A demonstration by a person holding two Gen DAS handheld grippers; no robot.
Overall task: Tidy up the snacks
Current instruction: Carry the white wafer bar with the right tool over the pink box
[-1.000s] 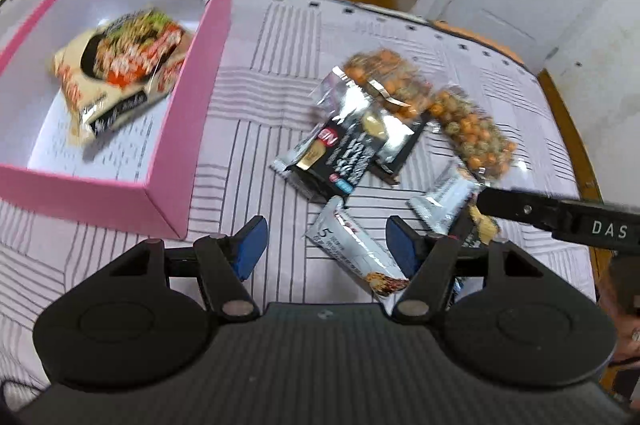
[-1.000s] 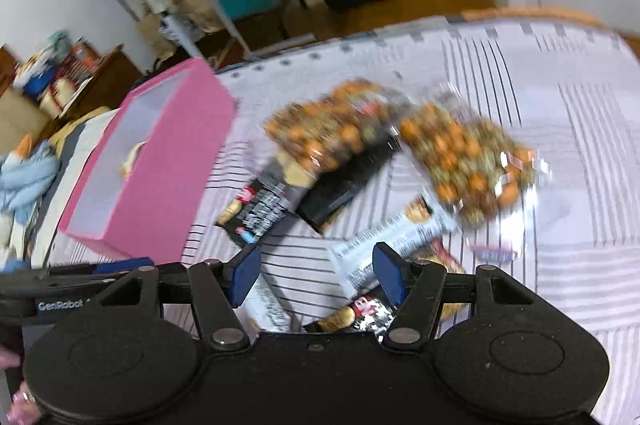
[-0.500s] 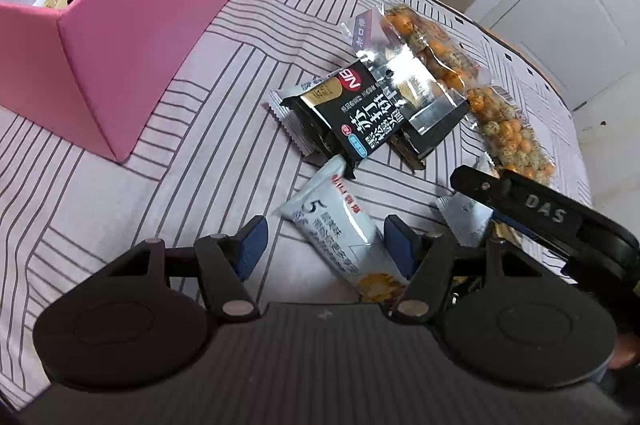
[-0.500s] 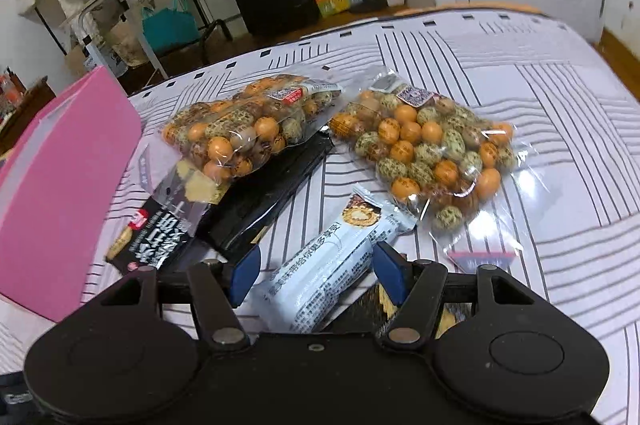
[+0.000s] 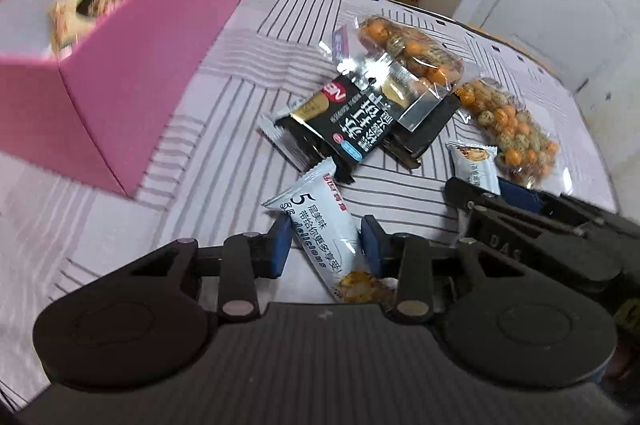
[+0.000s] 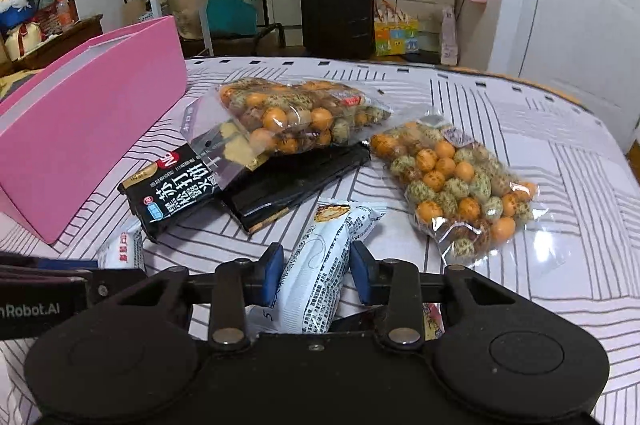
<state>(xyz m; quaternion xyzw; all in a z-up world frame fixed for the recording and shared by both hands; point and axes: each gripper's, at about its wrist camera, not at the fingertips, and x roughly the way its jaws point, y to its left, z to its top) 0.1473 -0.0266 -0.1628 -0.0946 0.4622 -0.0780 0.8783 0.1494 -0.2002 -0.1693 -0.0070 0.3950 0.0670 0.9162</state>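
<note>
My left gripper (image 5: 326, 243) is shut on a white snack bar (image 5: 316, 225) lying on the striped cloth. My right gripper (image 6: 316, 265) is shut on a second white snack bar (image 6: 324, 257). The right gripper also shows at the right of the left wrist view (image 5: 520, 209). Ahead lie a black cracker packet (image 5: 352, 121) (image 6: 176, 193) and two clear bags of orange and speckled nuts (image 6: 304, 117) (image 6: 456, 181). A pink box (image 5: 132, 65) (image 6: 88, 129) stands at the left with a noodle packet (image 5: 92, 5) inside.
The table (image 6: 560, 209) has a striped cloth and a curved far edge. Beyond it stand a black suitcase (image 6: 336, 13), a white door (image 6: 580, 5) and cluttered shelves (image 6: 40, 17). Another black packet (image 6: 296, 181) lies under the nut bag.
Both grippers have closed in on their snack bars; the jaws narrowed from wide open to pressing each bar. Both cameras dropped lower toward the table.
</note>
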